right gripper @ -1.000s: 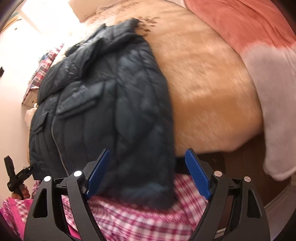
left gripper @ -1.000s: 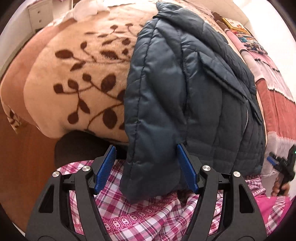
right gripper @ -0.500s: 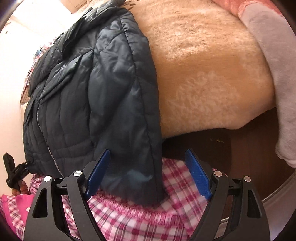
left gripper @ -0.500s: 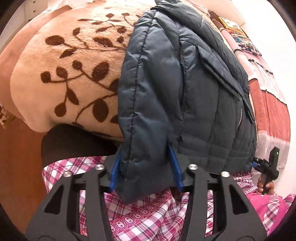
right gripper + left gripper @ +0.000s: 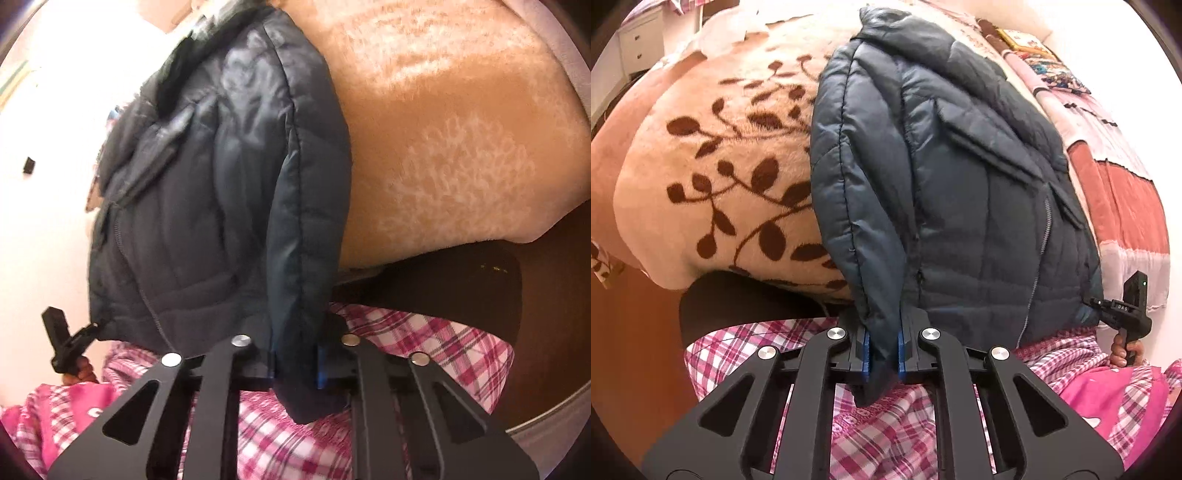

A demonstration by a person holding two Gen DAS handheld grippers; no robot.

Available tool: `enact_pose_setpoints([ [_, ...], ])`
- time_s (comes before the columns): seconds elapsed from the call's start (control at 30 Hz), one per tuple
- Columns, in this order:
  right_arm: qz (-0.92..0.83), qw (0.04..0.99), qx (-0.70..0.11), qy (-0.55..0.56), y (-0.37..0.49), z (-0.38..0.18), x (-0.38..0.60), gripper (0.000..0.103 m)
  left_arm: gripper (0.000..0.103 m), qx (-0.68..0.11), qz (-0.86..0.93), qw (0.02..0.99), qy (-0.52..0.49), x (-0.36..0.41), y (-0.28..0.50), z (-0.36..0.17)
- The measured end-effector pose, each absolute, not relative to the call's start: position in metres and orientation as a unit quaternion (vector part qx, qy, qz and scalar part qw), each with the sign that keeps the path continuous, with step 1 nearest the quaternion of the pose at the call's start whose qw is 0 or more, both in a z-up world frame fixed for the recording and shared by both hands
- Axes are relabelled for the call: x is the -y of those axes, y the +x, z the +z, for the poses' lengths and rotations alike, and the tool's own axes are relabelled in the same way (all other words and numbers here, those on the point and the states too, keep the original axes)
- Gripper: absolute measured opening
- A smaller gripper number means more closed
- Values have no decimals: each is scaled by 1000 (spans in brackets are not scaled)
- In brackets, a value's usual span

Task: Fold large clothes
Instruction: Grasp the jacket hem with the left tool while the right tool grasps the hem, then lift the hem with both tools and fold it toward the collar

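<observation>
Left gripper (image 5: 882, 355) clamping jacket (image 5: 960, 192) sleeve, right gripper (image 5: 296, 363) likewise

Bright daylight — blown-out walls, right view blurred.

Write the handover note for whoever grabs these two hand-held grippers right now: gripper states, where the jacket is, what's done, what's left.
Left hand-held gripper: shut on the cuff end of one sleeve of the dark quilted jacket.
Right hand-held gripper: shut on the other sleeve's cuff end.
Jacket: lying front-up, zipper showing, on the tan leaf-print blanket on the bed, its hem at the near edge.
Done: both sleeves gripped.
Left: no fold made yet; likely bring the sleeves across the front, then fold the body.
</observation>
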State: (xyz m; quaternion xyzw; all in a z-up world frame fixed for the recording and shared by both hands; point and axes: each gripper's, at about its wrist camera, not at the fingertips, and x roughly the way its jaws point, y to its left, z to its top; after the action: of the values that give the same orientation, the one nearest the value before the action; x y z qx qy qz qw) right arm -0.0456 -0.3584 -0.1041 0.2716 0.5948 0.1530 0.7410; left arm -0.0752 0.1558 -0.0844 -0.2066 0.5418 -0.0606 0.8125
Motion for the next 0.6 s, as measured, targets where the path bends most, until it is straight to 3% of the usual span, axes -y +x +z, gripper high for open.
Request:
enact_pose_setpoints([
  [0.6,175,805,-437,361,-84,0,400,13,9,-381,-93,895,-213,-173,-117,38],
])
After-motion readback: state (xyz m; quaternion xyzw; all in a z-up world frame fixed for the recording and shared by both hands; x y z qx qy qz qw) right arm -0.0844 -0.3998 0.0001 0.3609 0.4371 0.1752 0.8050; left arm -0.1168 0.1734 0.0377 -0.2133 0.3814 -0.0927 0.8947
